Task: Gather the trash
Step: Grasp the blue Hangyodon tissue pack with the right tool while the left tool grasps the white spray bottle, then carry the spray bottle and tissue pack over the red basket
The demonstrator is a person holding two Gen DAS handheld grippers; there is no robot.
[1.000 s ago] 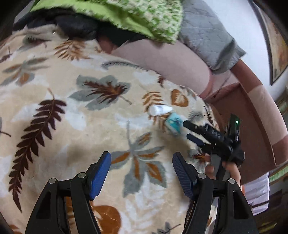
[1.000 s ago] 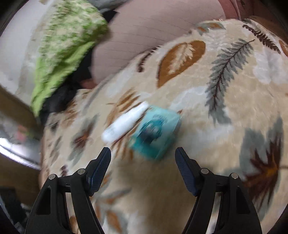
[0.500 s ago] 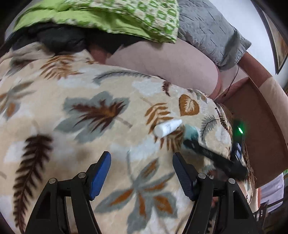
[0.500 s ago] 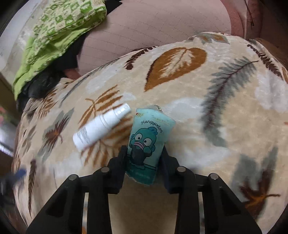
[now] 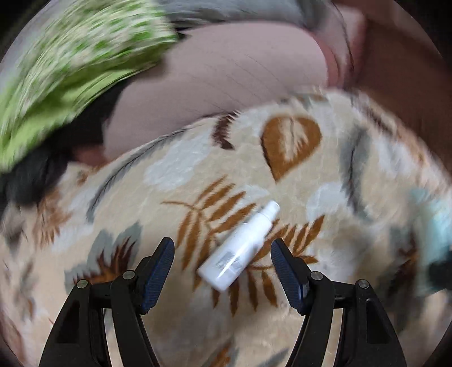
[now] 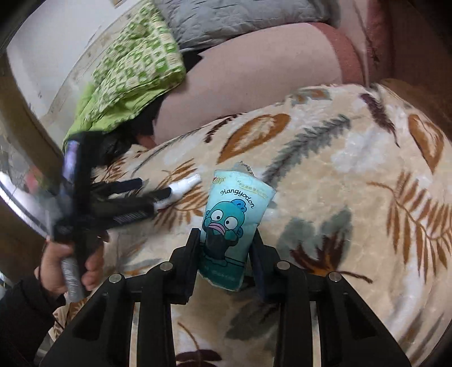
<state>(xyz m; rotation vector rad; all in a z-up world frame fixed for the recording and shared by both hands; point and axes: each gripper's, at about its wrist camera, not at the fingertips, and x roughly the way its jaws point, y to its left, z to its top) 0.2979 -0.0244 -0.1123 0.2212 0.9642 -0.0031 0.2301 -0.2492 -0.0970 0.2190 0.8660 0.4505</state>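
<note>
- Right gripper (image 6: 224, 254): jaws closed tight on the lower half of a teal tissue pack (image 6: 234, 223), one finger (image 6: 188, 254) pressed to each side; the pack stands nearly upright, its torn top edge open, with a cartoon fish face and the word "Hangyodon" on its front; what it contains cannot be made out
- Left gripper (image 5: 221, 268): jaws spread wide, holding nothing; its blue-padded fingers (image 5: 158, 271) sit one on each side of a white spray bottle (image 5: 240, 245) without touching it
- Spray bottle: lies on its side on the leaf-print blanket (image 5: 296, 175), base nearest the camera, capped nozzle pointing away to the upper right; small print on its lower body is too blurred to read
- In the right wrist view the left gripper (image 6: 154, 199) reaches in from the left, its fingertips flanking the bottle (image 6: 183, 187), which shows only at nozzle and base; the bare hand (image 6: 60, 265) grips the handle low at the frame's left edge, dark sleeve cut off
- In the left wrist view a pale teal smear at the far right edge may be the tissue pack; motion blur prevents telling
- Behind the blanket: a pinkish sofa cushion (image 6: 254, 79), a green patterned cloth (image 6: 132, 70) over a dark item, and a grey quilted pillow (image 6: 240, 17) cut off at the top
</note>
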